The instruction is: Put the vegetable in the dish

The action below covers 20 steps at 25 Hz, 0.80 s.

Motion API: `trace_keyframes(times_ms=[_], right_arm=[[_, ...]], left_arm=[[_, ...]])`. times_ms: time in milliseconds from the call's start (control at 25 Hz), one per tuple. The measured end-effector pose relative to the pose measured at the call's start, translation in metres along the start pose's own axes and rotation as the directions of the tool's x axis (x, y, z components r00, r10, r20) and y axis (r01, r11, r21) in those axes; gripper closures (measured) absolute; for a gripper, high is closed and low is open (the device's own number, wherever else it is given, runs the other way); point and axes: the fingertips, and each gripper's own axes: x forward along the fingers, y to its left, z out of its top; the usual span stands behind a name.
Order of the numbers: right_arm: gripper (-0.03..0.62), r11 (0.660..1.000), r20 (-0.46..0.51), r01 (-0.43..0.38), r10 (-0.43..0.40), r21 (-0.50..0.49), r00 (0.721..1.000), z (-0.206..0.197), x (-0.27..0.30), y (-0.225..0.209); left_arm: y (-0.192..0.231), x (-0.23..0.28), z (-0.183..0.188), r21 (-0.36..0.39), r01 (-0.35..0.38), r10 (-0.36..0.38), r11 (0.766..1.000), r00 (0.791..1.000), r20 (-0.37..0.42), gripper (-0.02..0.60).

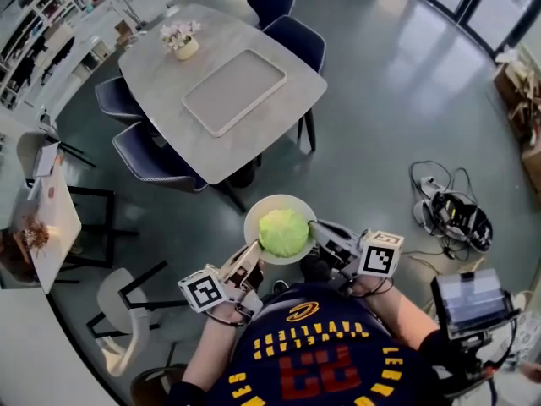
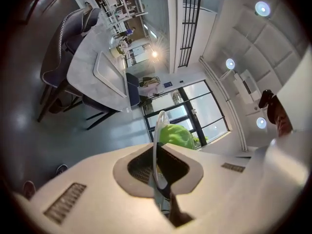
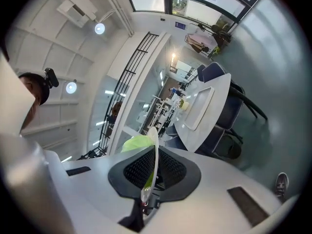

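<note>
A pale round dish [image 1: 258, 213] is held in the air in front of me, above the grey floor. A light green cabbage [image 1: 283, 232] lies in it. My left gripper [image 1: 252, 249] is shut on the dish's near-left rim. My right gripper [image 1: 320, 232] is shut on its right rim. In the left gripper view the dish rim [image 2: 157, 130] stands edge-on between the shut jaws of the left gripper [image 2: 159, 168], with the cabbage [image 2: 176, 135] just behind it. The right gripper view shows the same: the dish rim [image 3: 154, 147] clamped in the right gripper [image 3: 150, 173], cabbage [image 3: 135, 143] to its left.
A grey dining table [image 1: 279, 108] with a rectangular tray [image 1: 234, 90] and a flower pot [image 1: 182, 42] stands ahead, with dark blue chairs [image 1: 156, 157] around it. Cables [image 1: 452, 210] and a screen [image 1: 473, 299] lie to the right. A white side table [image 1: 52, 220] and white chair [image 1: 118, 309] are at left.
</note>
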Motion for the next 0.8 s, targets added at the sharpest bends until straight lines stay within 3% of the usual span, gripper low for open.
trace_keyframes(times_ms=[320,600,800], right_arm=[[0.572,0.997,-0.072,-0.074,0.074,0.011,0.995,0.076,0.023,-0.03],[0.572,0.993,-0.111,-0.114,0.114,0.0,0.987,0.077,0.032,-0.032],[0.572,0.997,-0.12,-0.077,0.08,0.029,0.99,0.088,0.039,-0.05]], left_arm=[[-0.009,0.064,0.034,-0.025,-0.048,0.05,0.999,0.994,0.093,0.568],[-0.002,0.061,0.037,-0.008,-0.078,0.078,0.997,0.989,0.125,0.569],[0.0,0.081,0.048,-0.048,-0.048,0.054,0.998,0.989,0.136,0.568]])
